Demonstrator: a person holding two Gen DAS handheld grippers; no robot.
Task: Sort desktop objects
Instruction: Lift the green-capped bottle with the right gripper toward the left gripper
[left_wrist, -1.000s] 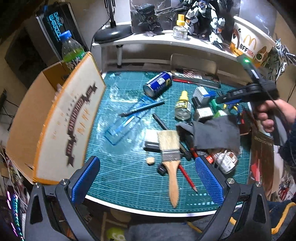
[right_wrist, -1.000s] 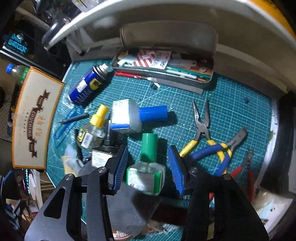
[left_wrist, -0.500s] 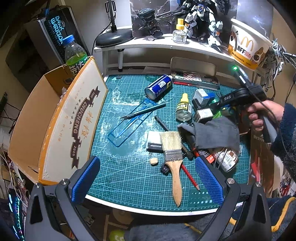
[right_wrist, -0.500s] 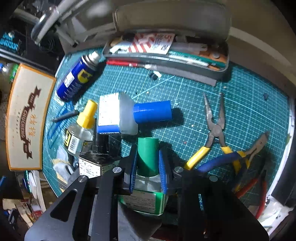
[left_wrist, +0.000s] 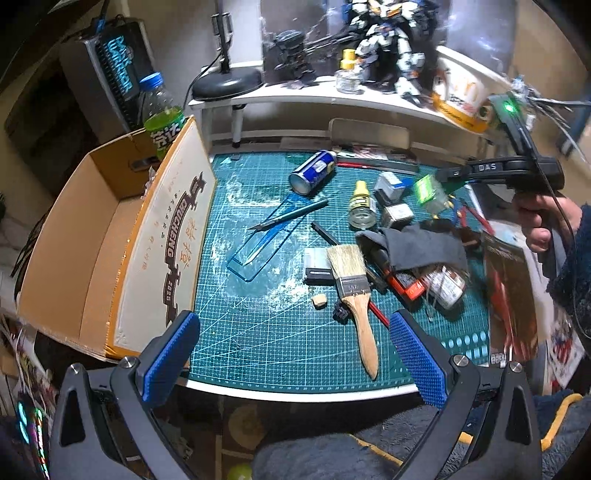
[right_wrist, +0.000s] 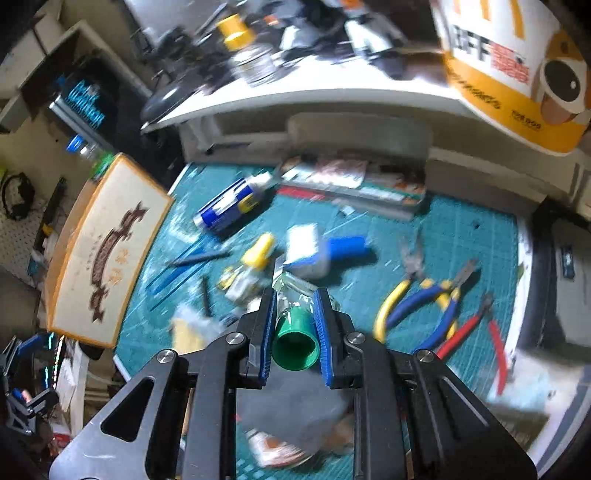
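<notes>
We are gripping the green-capped bottle (right_wrist: 295, 338) with our right gripper (right_wrist: 294, 334), its 2 blue pads clamped on either side of the green cap, the glass body pointing away from the camera. From the left wrist view the bottle (left_wrist: 428, 192) is hanging clear of the cutting mat (left_wrist: 258, 332), above the cluster of small bottles at the mat's right side, with a hand (left_wrist: 543, 221) wrapped round the gripper's handle.

Our left gripper (left_wrist: 295, 354) is hovering over the mat's near edge, jaws spread wide and holding nothing.

On the mat we are seeing a blue spray can (left_wrist: 312, 171) lying on its side near the back, a yellow-capped bottle (left_wrist: 362, 205) standing nearby, and a paintbrush (left_wrist: 354, 288) with its wooden handle pointing towards us — a grey cloth (left_wrist: 417, 245) is lying just to its right. The open cardboard box (left_wrist: 85, 236) is sitting against the mat's left edge. The right wrist view is blurred, though 2 pairs of pliers (right_wrist: 424, 299) are showing on the mat to the right.
</notes>
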